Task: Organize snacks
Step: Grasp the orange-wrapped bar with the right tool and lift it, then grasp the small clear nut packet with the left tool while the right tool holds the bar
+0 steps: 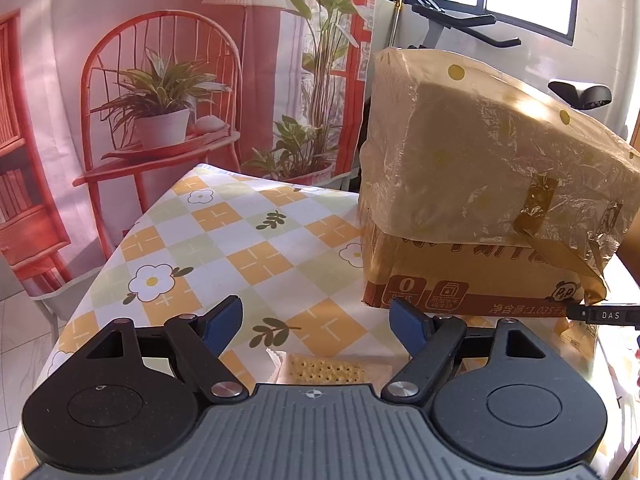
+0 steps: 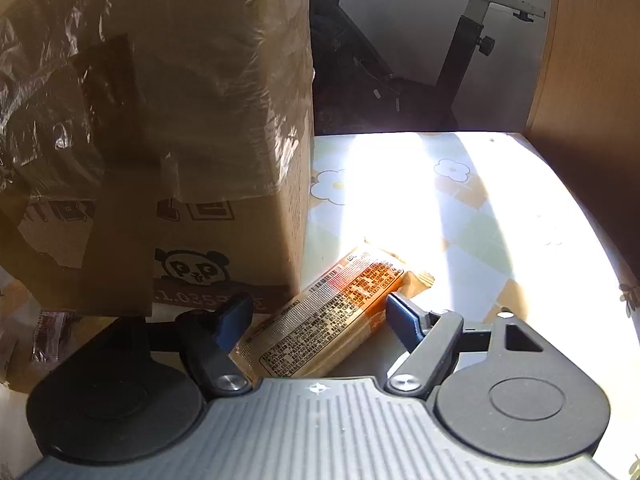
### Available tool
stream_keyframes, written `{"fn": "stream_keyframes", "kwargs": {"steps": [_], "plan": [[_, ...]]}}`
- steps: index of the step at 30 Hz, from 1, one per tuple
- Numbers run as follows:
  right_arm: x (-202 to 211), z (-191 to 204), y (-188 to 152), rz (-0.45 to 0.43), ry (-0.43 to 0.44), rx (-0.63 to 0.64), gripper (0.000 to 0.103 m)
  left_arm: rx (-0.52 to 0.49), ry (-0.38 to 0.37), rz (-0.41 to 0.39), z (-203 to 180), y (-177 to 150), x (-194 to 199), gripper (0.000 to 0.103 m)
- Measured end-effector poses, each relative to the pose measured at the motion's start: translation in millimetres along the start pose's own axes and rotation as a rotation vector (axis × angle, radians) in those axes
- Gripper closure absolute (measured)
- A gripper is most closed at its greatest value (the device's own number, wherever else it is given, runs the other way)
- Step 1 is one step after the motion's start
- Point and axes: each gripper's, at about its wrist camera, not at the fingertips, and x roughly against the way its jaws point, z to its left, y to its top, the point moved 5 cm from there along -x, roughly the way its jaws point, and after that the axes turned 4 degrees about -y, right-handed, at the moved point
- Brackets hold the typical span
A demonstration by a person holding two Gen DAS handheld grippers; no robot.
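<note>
In the left wrist view my left gripper (image 1: pixel 316 322) is open and empty, low over the table. A clear-wrapped cracker packet (image 1: pixel 328 368) lies just below and between its fingers. A tall cardboard box (image 1: pixel 480 200) wrapped in plastic stands to the right. In the right wrist view my right gripper (image 2: pixel 318 316) is open, with its fingers on either side of an orange snack packet (image 2: pixel 332 316) lying label-up on the table beside the same box (image 2: pixel 160 120). The jaws do not touch the packet.
The table carries a checked flower cloth (image 1: pixel 240 240). A dark wrapped snack (image 2: pixel 48 332) lies at the left by the box. A wooden panel (image 2: pixel 592 80) rises at the right table edge. An exercise bike (image 2: pixel 472 40) stands behind the table.
</note>
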Motion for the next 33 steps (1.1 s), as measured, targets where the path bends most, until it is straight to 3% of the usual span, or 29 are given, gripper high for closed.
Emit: {"fn": "stream_keyframes", "kwargs": {"steps": [2,6,15,16,24,31,33], "plan": [[-7.7,0.9,-1.0,0.033,-0.017,0.016,0.027,0.012,0.003,0.013,4.8,-2.2,-1.8,0.025],[-5.8,2.2,-12.5,0.056,0.001,0.036,0.051,0.040,0.006,0.028,14.6,-7.7,-2.3,0.025],[27.8,-1.3,-48.1,0.078,0.089,0.064,0.054,0.086,-0.025,0.085,16.2,-26.9,-11.0,0.034],[33.2,0.1,-52.6,0.080,0.109,0.063,0.062,0.077,-0.042,0.086,11.6,-27.6,-11.8,0.037],[54.1,43.4,-72.1,0.072,0.229,0.163,0.064,-0.025,-0.216,0.100,-58.7,-32.9,-30.6,0.046],[43.4,42.5,-65.6,0.045,0.226,0.161,0.064,-0.118,-0.327,0.139,-120.8,-37.8,-58.4,0.051],[41.3,39.3,-64.8,0.039,0.224,0.160,0.064,-0.138,-0.360,0.148,-133.1,-35.8,-68.3,0.059]]}}
